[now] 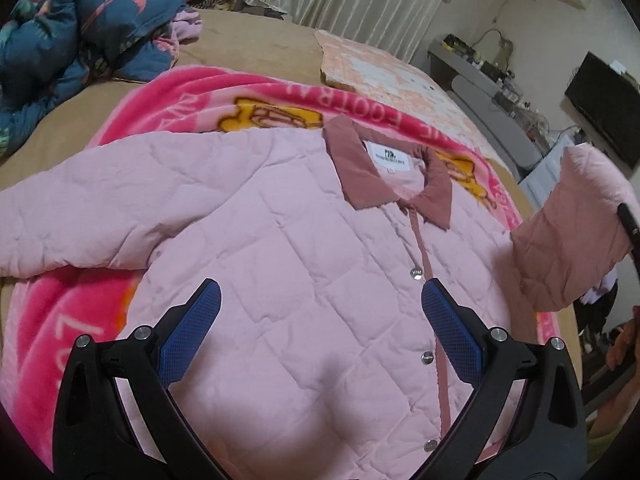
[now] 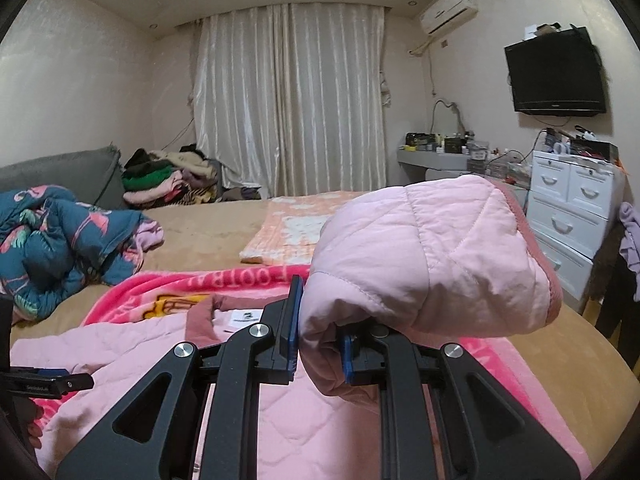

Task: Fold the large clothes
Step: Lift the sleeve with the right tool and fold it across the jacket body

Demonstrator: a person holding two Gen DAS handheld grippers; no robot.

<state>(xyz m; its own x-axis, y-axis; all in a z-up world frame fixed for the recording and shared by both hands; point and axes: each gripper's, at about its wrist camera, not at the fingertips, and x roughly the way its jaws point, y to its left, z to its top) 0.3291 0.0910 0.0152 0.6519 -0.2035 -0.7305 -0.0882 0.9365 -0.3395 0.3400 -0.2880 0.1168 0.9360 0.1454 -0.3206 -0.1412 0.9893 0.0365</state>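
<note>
A pale pink quilted jacket point(image 1: 280, 248) with a dusty-rose collar point(image 1: 360, 160) lies front up on a bright pink blanket point(image 1: 60, 320). Over its chest, above the snap placket, my left gripper point(image 1: 320, 292) hangs open with nothing between its blue pads. One sleeve point(image 1: 568, 240) is lifted off the bed at the right. In the right wrist view my right gripper point(image 2: 320, 320) is shut on that sleeve point(image 2: 432, 256), the bunched cuff end bulging above the fingers. The rest of the jacket point(image 2: 312, 420) lies below. The other sleeve point(image 1: 60, 224) rests flat at the left.
The bed's tan sheet point(image 1: 248, 40) carries a blue flamingo quilt point(image 1: 72, 40) at the left and a peach towel point(image 1: 384, 68) farther back. A pile of clothes point(image 2: 168, 184) lies by the curtain. A white drawer unit point(image 2: 572, 208) and a wall-hung TV point(image 2: 556, 72) stand at the right.
</note>
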